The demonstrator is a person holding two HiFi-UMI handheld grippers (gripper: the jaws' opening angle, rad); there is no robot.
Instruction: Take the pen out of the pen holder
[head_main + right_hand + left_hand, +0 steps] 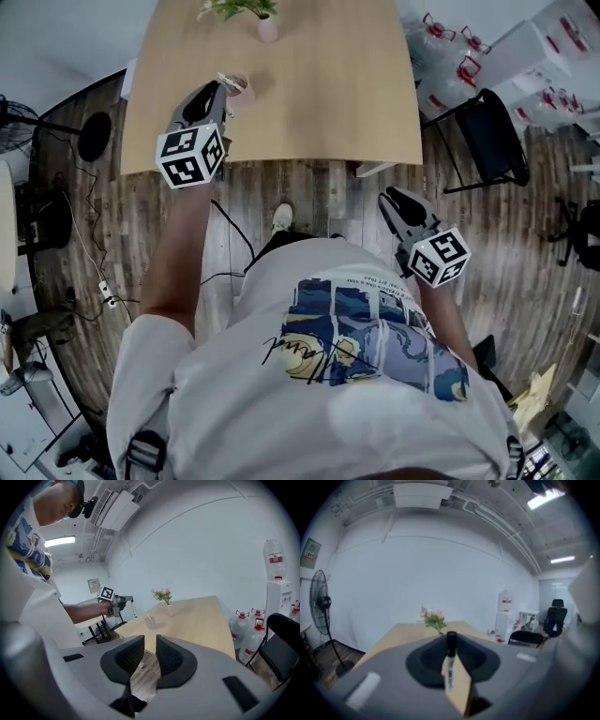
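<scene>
My left gripper [451, 641] is shut on a white pen with a black cap [449, 665], which stands upright between the pads. In the head view the left gripper [223, 94] is raised over the near left part of the wooden table [328, 94], beside the clear pen holder [246, 92]. From the right gripper view the pen holder [150, 621] stands on the table, and the left gripper [117, 603] is up and to its left. My right gripper [150, 644] is open with a narrow empty gap, held off the table's near edge [394, 202].
A small vase of flowers [267, 26] stands at the far side of the table. A black chair [492, 141] and several water bottles [450, 37] are to the right. A standing fan [321, 604] is on the left. Cables lie on the wooden floor [94, 244].
</scene>
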